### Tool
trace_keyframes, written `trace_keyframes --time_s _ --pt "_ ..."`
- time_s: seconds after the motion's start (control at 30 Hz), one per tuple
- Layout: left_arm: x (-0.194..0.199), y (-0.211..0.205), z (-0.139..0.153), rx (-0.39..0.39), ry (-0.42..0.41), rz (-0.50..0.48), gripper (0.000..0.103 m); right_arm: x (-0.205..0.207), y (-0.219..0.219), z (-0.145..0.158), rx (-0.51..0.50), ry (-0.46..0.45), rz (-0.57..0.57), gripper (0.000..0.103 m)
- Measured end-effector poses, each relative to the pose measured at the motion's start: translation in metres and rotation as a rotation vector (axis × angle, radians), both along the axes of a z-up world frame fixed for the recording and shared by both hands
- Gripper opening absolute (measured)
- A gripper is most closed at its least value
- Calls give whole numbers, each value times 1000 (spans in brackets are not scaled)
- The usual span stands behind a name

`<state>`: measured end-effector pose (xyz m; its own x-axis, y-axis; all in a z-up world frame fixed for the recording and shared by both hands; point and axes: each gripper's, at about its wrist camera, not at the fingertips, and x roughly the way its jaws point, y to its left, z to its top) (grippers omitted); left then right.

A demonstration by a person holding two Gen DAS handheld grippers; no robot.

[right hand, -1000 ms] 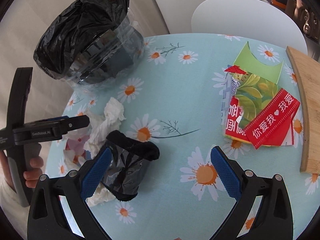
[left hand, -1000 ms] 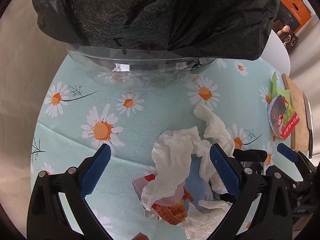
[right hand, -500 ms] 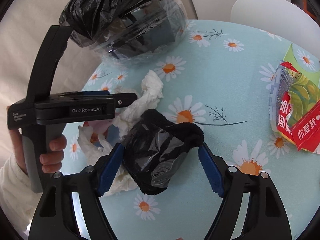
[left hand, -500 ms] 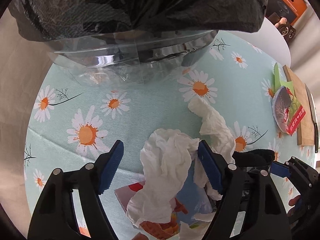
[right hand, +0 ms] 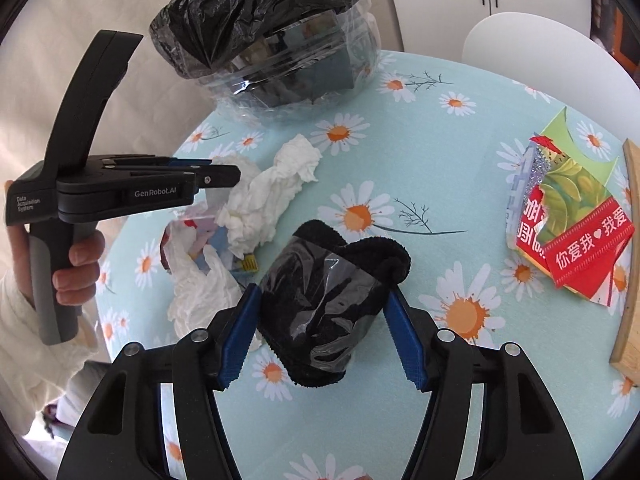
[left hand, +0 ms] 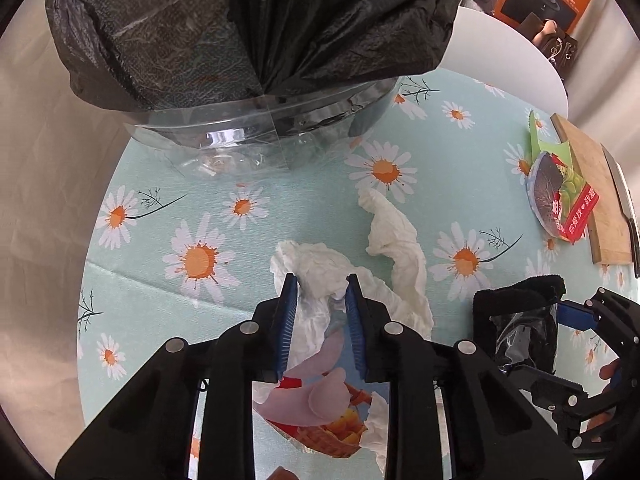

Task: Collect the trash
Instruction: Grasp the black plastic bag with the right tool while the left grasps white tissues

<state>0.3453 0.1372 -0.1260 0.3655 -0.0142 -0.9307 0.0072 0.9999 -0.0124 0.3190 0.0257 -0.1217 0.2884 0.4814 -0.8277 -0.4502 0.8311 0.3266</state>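
A crumpled white tissue (left hand: 316, 264) lies on the daisy tablecloth (left hand: 192, 216). My left gripper (left hand: 321, 286) points down at it; its jaws are closing, and the blue pads pinch a fold of it. A colourful snack wrapper (left hand: 324, 428) lies under that tissue. A second tissue (left hand: 396, 236) rests just to the right. My right gripper (right hand: 320, 292) is closing on a black fuzzy bundle (right hand: 320, 280) wrapped in clear film, both pads against its sides. A clear bin lined with a black bag (left hand: 260, 40) stands at the table's far edge.
A torn red and green wrapper (right hand: 568, 216) lies to the right, beside a wooden board (right hand: 628, 280) with a knife (left hand: 624, 200) on it. A white chair (left hand: 500, 52) stands behind the table. A hand in a white sleeve (right hand: 24, 320) holds the left gripper.
Both grippers went from wide open to narrow, the left around the white tissue, the right around the black bundle. Both views shifted a little toward the bin.
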Motion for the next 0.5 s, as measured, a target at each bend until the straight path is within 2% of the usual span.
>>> trace_keyframes --time_s 0.23,0.5 --pt "-18 8 35 6 -37 15 25 -28 -29 12 8 -26 -34 58" --pt "-34 -1 63 19 -82 22 17 -60 -65 18 -1 -46 -94 58"
